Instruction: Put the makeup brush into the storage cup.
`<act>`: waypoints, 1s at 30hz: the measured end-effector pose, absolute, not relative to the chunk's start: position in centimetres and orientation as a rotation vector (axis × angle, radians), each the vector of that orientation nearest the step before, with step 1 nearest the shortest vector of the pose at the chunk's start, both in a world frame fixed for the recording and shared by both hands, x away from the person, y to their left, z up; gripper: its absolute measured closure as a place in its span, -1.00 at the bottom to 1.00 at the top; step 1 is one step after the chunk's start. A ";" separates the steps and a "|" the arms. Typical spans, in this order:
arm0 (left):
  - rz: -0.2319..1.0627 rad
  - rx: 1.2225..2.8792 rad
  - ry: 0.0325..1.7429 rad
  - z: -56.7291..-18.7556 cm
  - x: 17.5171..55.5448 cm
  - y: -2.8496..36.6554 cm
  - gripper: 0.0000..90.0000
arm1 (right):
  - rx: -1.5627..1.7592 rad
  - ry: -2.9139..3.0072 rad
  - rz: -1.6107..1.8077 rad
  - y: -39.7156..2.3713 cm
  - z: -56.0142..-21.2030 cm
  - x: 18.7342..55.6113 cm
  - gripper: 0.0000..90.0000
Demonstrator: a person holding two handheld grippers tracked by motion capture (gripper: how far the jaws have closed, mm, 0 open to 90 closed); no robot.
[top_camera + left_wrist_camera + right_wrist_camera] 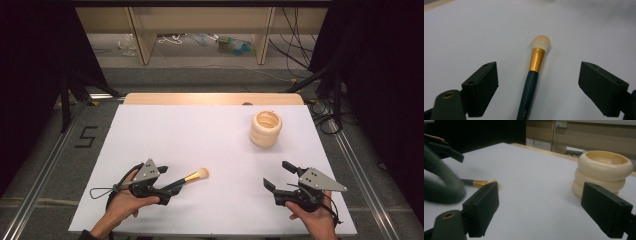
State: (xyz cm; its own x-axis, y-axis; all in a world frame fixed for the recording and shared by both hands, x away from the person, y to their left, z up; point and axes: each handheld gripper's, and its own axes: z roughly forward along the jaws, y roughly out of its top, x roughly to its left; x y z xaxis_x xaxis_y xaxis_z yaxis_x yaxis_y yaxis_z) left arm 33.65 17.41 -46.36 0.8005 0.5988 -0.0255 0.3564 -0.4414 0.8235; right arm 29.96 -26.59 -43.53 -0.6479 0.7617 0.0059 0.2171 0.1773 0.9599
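The makeup brush (534,72) lies between the wide-open jaws of the left hand-held gripper (537,85), untouched.

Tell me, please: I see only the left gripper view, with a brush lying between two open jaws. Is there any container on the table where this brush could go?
Observer: Yes. A cream ribbed holder stands upright on the far right part of the white table, well apart from the brush.
Operator: Is the holder empty?
Observer: The right gripper view looks into its top, and what shows of the inside holds nothing; the bottom is hidden.
Operator: Where is the other gripper?
Observer: The right gripper is at the near right of the table, jaws open, holding nothing.
Operator: Which way does the brush point?
Observer: In the high view, its bristle head points right, roughly toward the right gripper.
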 end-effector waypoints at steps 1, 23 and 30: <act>0.338 2.094 0.699 -46.5 33.7 17.3 -0.64 | 0.920 1.978 1.485 -26.6 -43.5 30.0 -0.64; 0.284 2.500 0.620 -45.9 36.8 14.5 -0.38 | 0.938 2.024 1.452 -26.4 -43.4 29.9 -0.62; 0.242 2.612 0.593 -46.0 37.7 13.8 -0.24 | 0.931 2.002 1.472 -26.3 -43.6 30.0 -0.62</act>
State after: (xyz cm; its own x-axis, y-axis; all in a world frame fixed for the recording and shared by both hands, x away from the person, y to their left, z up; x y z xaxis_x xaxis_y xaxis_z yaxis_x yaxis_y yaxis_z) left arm 37.74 13.84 -45.97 0.8923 0.4460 0.0696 0.3675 -0.8072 0.4620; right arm 30.04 -26.25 -43.60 -0.6516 0.7585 0.0133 0.2387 0.1883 0.9526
